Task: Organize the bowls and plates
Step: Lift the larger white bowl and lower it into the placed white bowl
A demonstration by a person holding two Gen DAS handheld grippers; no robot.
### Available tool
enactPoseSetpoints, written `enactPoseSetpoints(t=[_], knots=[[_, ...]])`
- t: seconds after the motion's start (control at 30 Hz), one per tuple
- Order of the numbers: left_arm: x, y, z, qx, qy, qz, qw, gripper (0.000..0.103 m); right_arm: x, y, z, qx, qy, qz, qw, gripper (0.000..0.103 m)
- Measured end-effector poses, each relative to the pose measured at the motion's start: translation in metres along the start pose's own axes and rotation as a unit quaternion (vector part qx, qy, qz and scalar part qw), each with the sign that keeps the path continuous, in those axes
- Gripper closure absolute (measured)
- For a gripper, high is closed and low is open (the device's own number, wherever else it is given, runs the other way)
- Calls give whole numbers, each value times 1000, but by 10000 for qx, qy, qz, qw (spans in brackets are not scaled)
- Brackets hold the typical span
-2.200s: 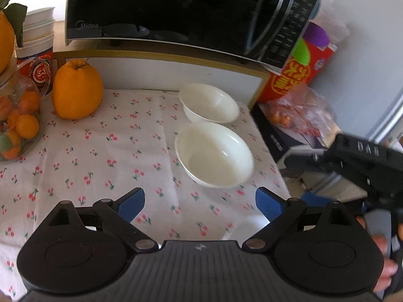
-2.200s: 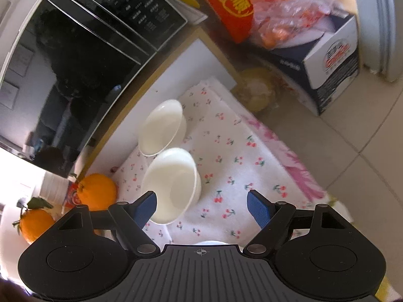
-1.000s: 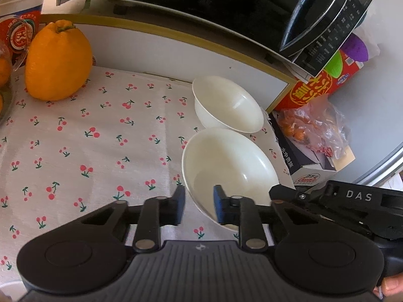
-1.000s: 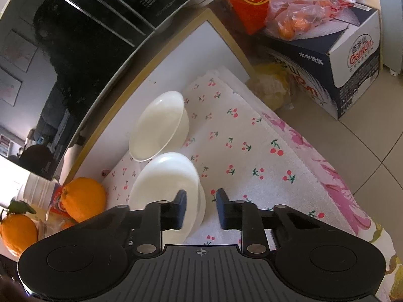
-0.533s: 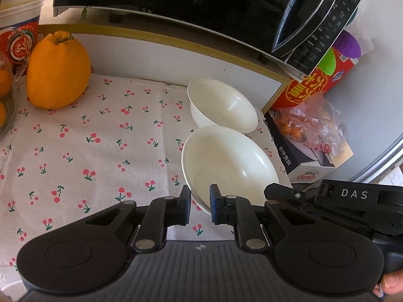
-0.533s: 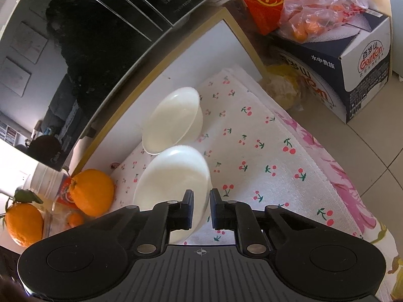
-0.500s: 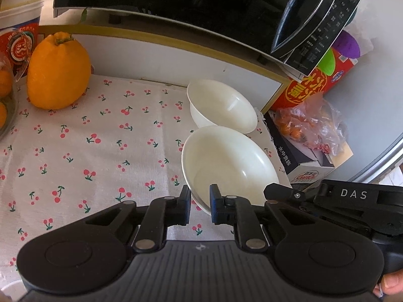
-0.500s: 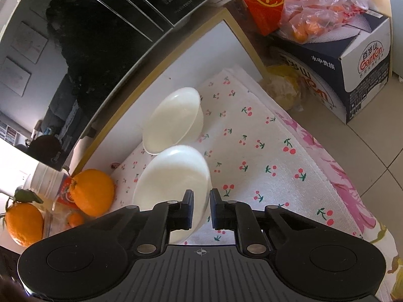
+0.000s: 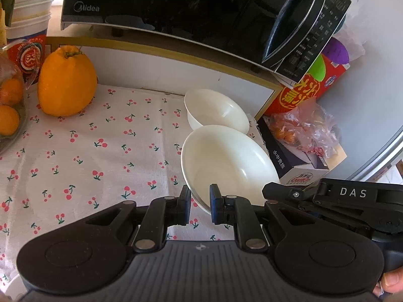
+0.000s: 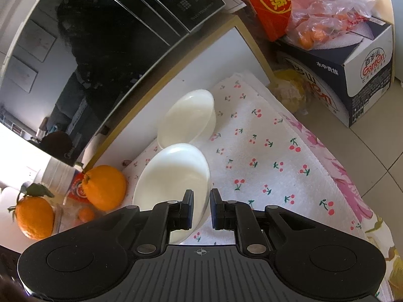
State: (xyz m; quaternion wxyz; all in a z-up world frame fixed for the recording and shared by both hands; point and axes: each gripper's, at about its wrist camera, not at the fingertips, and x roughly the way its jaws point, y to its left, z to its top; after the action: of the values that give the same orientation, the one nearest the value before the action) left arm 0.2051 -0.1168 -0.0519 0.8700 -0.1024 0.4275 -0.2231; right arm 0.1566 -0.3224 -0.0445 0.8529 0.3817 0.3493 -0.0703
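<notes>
Gripping the near white bowl (image 9: pixel 228 162) by its rim, we have both tools on it: our left gripper (image 9: pixel 199 202) pinches the near edge with its jaws drawn almost together, and our right gripper (image 10: pixel 201 207) clamps the rim at another spot just as narrowly. That bowl sits tilted over the cherry-print cloth (image 9: pixel 83 156), just in front of the smaller white bowl (image 9: pixel 216 109), below the black microwave (image 9: pixel 176 10). A large orange (image 9: pixel 66 80) stands well apart, at the cloth's far left.
</notes>
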Motion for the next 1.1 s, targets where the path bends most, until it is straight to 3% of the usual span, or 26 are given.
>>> enactPoseSetpoints(t=[1.1], knots=[[-49, -8, -24, -56, -3, -338, 9994, 89, -61, 11, -20, -409, 207, 118, 9989, 89]])
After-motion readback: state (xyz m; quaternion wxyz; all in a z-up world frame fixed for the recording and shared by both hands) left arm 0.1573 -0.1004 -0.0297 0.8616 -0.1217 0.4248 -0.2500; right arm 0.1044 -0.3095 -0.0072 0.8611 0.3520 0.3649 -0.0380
